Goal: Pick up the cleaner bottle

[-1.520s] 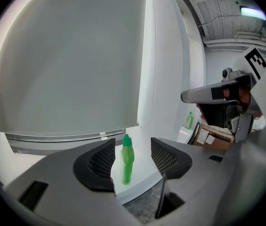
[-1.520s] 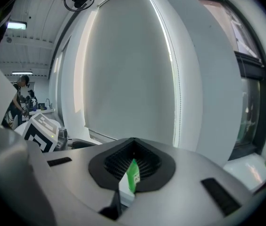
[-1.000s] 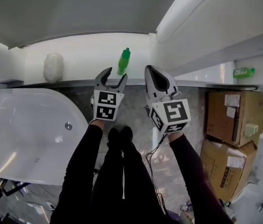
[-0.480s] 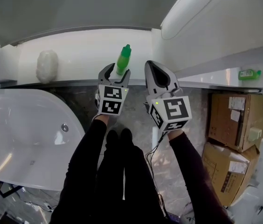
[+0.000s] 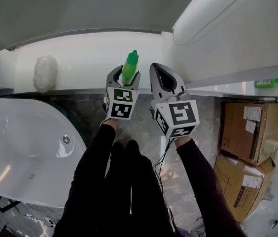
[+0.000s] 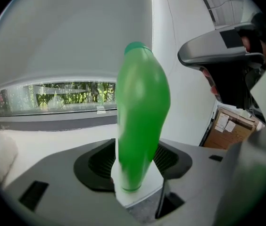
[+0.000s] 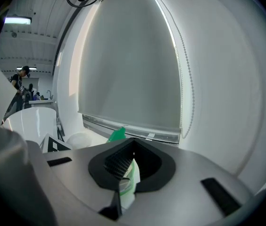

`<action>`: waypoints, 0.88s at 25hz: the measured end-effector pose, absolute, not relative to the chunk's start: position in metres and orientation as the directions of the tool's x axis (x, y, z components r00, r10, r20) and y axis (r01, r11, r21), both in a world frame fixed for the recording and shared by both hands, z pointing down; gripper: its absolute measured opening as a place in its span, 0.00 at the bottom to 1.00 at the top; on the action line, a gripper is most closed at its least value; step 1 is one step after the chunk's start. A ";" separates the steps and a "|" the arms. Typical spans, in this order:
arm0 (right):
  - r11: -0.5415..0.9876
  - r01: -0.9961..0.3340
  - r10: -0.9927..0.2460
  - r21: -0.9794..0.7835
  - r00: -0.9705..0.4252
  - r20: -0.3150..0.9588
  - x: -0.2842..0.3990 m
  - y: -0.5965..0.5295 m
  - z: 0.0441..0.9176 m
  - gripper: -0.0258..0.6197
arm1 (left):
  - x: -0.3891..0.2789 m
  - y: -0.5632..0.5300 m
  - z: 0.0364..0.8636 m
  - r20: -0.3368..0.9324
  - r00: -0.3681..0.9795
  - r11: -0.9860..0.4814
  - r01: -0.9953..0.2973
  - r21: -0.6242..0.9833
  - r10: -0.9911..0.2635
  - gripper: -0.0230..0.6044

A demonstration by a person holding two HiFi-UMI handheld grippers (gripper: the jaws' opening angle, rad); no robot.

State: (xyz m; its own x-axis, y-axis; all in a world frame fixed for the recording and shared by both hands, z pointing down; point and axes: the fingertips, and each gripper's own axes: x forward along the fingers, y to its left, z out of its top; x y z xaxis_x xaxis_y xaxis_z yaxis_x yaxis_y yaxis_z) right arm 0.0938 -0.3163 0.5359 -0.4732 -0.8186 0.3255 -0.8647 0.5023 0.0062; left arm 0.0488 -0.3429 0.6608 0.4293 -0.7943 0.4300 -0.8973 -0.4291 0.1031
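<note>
Closing in now, from the head view: the left gripper (image 5: 124, 78) has come forward to the white ledge (image 5: 80, 58), and its jaws, wide apart a second ago, now sit clamped on the lower body of the cleaner bottle (image 5: 129, 65). The bottle has not moved from its spot at the ledge's front edge, beside the corner wall. The right gripper (image 5: 156, 69) hangs just beside it, much as before, jaw tips together and holding nothing. A white bundle (image 5: 45, 73) lies further left on the ledge, well apart. The bathtub (image 5: 16, 152) fills the lower left, cardboard boxes (image 5: 247, 132) are stacked at the right, and a small green bottle (image 5: 266, 83) lies on the far right shelf.

Over to the left gripper view: the bottle stands upright, bright green with a rounded shoulder narrowing to a darker green cap, its base on the ledge. The ribbed black pads (image 6: 97, 161) press it from both sides.

Right gripper view: the jaws meet at their tips, and through the gap behind them shows part of the bottle, its green cap (image 7: 117, 134) poking above the left jaw.
</note>
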 end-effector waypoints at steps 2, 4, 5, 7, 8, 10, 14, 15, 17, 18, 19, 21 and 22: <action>0.504 -0.864 -0.818 0.006 -0.475 0.325 0.093 -0.318 0.537 0.04 | 0.049 -0.345 0.663 0.441 0.420 -0.419 -0.902 0.106 -0.793 0.42; 0.507 -0.862 -0.816 0.008 -0.477 0.325 0.093 -0.319 0.539 0.04 | 0.049 -0.348 0.662 0.434 0.410 -0.412 -0.906 0.093 -0.803 0.42; 0.508 -0.861 -0.816 0.009 -0.478 0.325 0.092 -0.320 0.539 0.04 | 0.049 -0.350 0.662 0.428 0.404 -0.409 -0.908 0.085 -0.808 0.40; 0.509 -0.861 -0.816 0.010 -0.479 0.324 0.091 -0.322 0.539 0.04 | 0.048 -0.352 0.661 0.420 0.400 -0.407 -0.910 0.079 -0.814 0.36; 0.509 -0.861 -0.816 0.010 -0.479 0.323 0.091 -0.322 0.539 0.04 | 0.048 -0.352 0.661 0.418 0.401 -0.407 -0.910 0.079 -0.815 0.36; 0.510 -0.860 -0.817 0.011 -0.480 0.321 0.090 -0.323 0.538 0.04 | 0.047 -0.352 0.660 0.415 0.400 -0.408 -0.910 0.074 -0.817 0.35; 0.510 -0.860 -0.818 0.011 -0.482 0.315 0.090 -0.322 0.536 0.04 | 0.046 -0.351 0.659 0.414 0.395 -0.410 -0.910 0.055 -0.820 0.34; 0.511 -0.860 -0.818 0.011 -0.482 0.314 0.090 -0.322 0.535 0.04 | 0.046 -0.351 0.659 0.414 0.395 -0.413 -0.909 0.051 -0.820 0.34; 0.512 -0.859 -0.818 0.013 -0.483 0.312 0.090 -0.321 0.535 0.04 | 0.046 -0.349 0.658 0.412 0.397 -0.416 -0.908 0.047 -0.820 0.34; 0.512 -0.859 -0.818 0.014 -0.483 0.312 0.090 -0.320 0.535 0.04 | 0.046 -0.348 0.657 0.410 0.397 -0.415 -0.908 0.047 -0.821 0.33; 0.512 -0.859 -0.819 0.015 -0.483 0.311 0.090 -0.320 0.535 0.04 | 0.046 -0.347 0.656 0.405 0.397 -0.414 -0.909 0.048 -0.824 0.33; 0.513 -0.858 -0.819 0.017 -0.483 0.309 0.090 -0.319 0.533 0.04 | 0.046 -0.344 0.651 0.394 0.397 -0.413 -0.910 0.048 -0.829 0.33; 0.513 -0.858 -0.820 0.018 -0.483 0.307 0.090 -0.318 0.531 0.04 | 0.045 -0.343 0.647 0.389 0.397 -0.413 -0.910 0.046 -0.831 0.33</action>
State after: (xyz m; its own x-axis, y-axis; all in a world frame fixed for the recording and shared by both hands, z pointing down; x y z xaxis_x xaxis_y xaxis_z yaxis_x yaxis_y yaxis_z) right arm 0.0897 -0.3183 0.5314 -0.4833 -0.8197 0.3073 -0.8583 0.5129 0.0183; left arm 0.0453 -0.3434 0.6470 0.3971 -0.8314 0.3886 -0.9095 -0.4131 0.0456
